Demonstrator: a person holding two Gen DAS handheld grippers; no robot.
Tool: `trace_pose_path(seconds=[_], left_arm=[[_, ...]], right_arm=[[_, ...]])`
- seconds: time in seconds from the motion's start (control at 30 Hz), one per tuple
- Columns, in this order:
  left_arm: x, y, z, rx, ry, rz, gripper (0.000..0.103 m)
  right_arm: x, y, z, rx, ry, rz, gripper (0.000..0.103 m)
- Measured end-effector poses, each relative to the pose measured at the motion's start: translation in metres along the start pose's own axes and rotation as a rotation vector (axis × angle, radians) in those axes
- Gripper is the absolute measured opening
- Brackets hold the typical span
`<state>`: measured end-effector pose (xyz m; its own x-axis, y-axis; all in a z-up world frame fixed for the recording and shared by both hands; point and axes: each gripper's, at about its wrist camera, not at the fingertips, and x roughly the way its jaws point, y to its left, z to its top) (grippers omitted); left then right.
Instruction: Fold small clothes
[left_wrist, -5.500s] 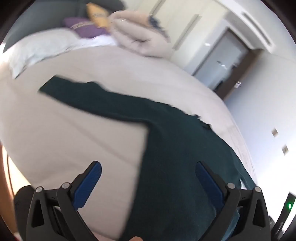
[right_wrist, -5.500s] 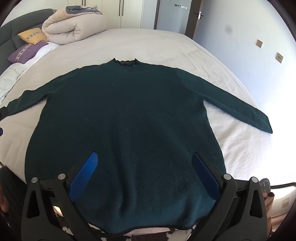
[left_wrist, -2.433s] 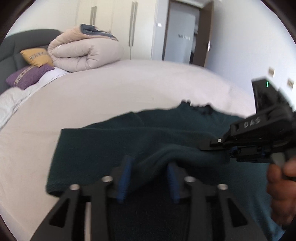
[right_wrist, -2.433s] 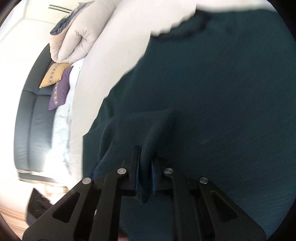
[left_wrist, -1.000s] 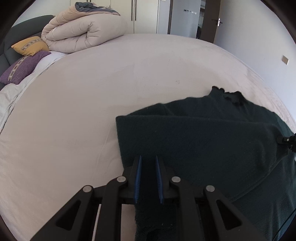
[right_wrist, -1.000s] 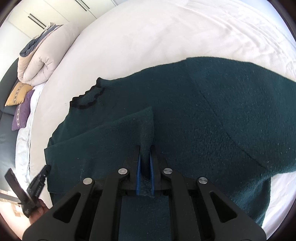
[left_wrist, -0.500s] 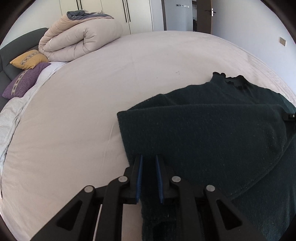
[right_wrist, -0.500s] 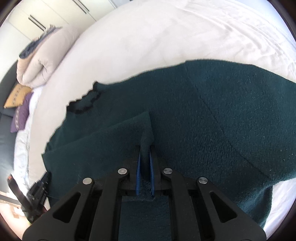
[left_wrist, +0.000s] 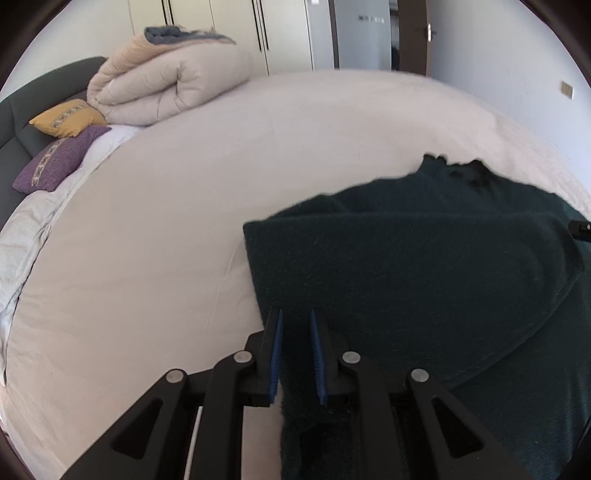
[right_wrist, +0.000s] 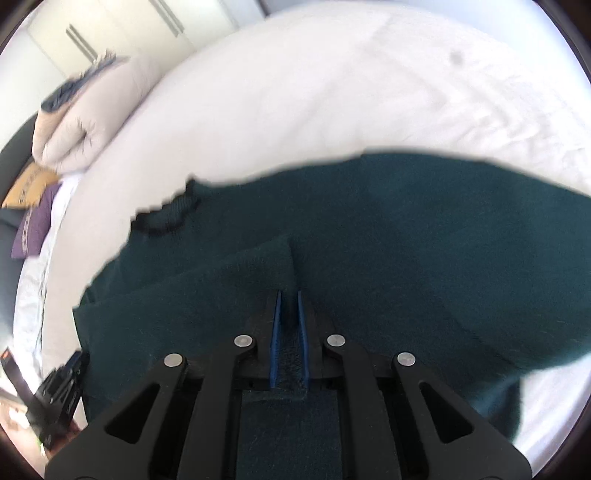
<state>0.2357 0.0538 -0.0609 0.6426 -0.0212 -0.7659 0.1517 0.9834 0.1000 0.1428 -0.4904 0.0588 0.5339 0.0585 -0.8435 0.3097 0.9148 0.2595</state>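
Between the blue pads of the left gripper (left_wrist: 295, 350) a fold of the dark green sweater (left_wrist: 424, 266) is pinched, the jaws nearly closed on the knit. Ahead of and to the right of that gripper, the sweater is spread on the pale bed (left_wrist: 184, 229), one side panel already laid over the body. The right gripper (right_wrist: 287, 332) is likewise clamped on a raised edge of the sweater (right_wrist: 406, 240), with the collar (right_wrist: 166, 216) seen ahead to its left. A rolled duvet (left_wrist: 173, 85) is seen far ahead. For a neat fold, both held edges are best lowered together, kept taut and level, and released only once the panel is lined up with the body beneath.
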Motion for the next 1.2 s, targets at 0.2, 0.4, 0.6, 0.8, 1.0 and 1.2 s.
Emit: trace_pose_path(seconds=[0.2, 0.4, 0.6, 0.8, 1.0, 1.2], left_arm=[[0.009, -0.018, -0.009, 0.037, 0.039, 0.027, 0.025], [-0.017, 0.000, -0.003, -0.087, -0.002, -0.070, 0.026], [-0.070, -0.016, 0.000, -0.157, -0.194, -0.209, 0.090], [-0.089, -0.048, 0.005, -0.172, -0.192, -0.322, 0.091], [-0.095, -0.075, 0.003, -0.181, -0.148, -0.383, 0.091], [-0.104, -0.099, 0.000, -0.131, -0.139, -0.400, 0.091]], right_arm=[[0.019, 0.018, -0.013, -0.065, 0.094, 0.076, 0.009], [-0.007, -0.034, -0.015, 0.133, 0.027, 0.208, 0.009], [-0.086, -0.165, -0.037, 0.380, -0.170, 0.159, 0.009], [-0.122, -0.311, -0.082, 0.765, -0.224, 0.071, 0.011], [-0.141, -0.338, -0.099, 0.784, -0.351, 0.100, 0.082], [-0.129, -0.335, -0.105, 0.834, -0.357, 0.132, 0.088]])
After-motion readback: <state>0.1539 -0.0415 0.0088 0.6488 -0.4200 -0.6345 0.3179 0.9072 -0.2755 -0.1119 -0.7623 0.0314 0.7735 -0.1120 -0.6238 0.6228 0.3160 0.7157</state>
